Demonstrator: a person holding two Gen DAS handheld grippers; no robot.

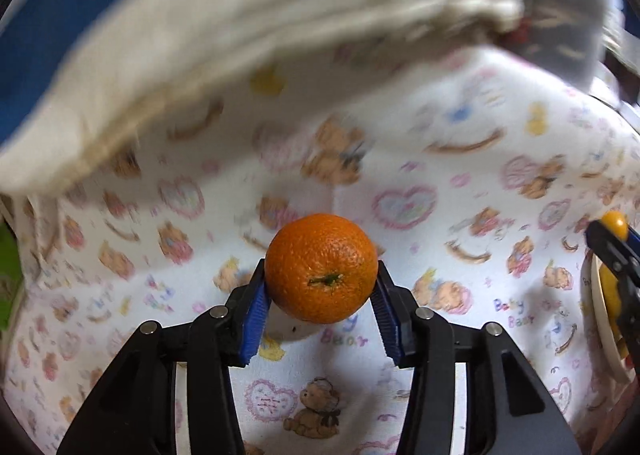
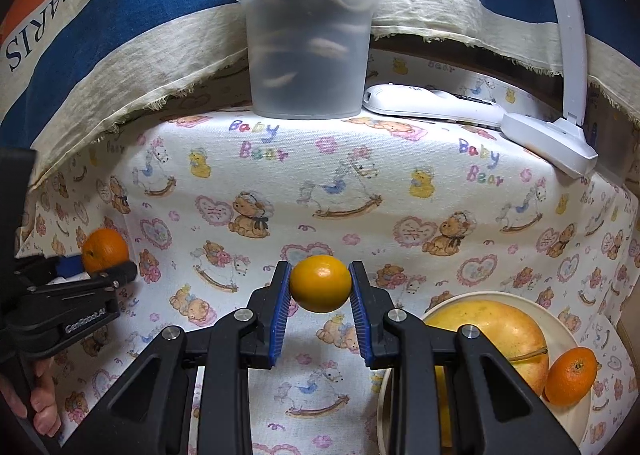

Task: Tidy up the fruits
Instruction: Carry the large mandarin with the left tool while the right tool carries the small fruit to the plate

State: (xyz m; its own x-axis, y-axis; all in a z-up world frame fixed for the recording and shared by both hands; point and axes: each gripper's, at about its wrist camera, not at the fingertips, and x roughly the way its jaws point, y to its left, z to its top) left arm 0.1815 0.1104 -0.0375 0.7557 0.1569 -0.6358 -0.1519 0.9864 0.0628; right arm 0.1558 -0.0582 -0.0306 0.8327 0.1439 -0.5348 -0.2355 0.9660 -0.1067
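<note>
My left gripper (image 1: 321,287) is shut on an orange mandarin (image 1: 321,267), held above the bear-print cloth; it also shows at the left edge of the right wrist view (image 2: 105,250). My right gripper (image 2: 320,291) is shut on a small yellow-orange citrus fruit (image 2: 320,283), held above the cloth. A cream plate (image 2: 560,315) at lower right carries a large yellow pomelo-like fruit (image 2: 500,335) and a mandarin (image 2: 572,375). In the left wrist view the right gripper (image 1: 612,243) shows at the right edge over the plate (image 1: 592,295).
A lidded translucent tub (image 2: 310,35) stands at the back of the table. A white remote-like device (image 2: 432,103) and a white lamp base (image 2: 548,139) lie to its right. A blue and beige cloth (image 2: 160,35) hangs behind. The left wrist view is motion-blurred.
</note>
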